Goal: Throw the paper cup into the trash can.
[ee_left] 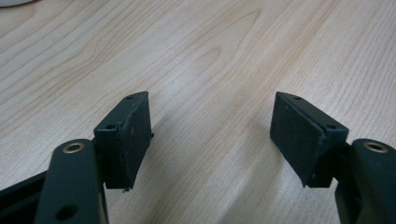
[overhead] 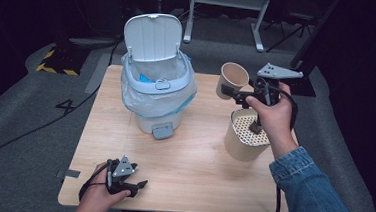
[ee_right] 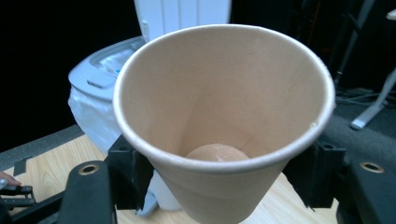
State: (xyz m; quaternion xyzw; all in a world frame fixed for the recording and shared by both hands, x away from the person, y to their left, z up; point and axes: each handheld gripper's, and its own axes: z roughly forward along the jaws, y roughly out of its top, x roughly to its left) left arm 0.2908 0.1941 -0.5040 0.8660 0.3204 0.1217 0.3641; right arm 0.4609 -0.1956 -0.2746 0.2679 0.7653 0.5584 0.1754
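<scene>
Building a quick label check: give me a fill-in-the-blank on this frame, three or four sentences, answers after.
1. The right hand-held gripper is shut on a paper ____.
2. The white bin on the table has its lid ____.
3. The left hand-held gripper stands ____ over bare wood.
4. The beige container with the perforated insert stands to the ____ of the bin.

Answers: cup; open; open; right

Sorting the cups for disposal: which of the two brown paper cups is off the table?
The plain paper cup, held tilted in the air by the right gripper. The other, the cup with the perforated insert, stands upright on the table.
</scene>
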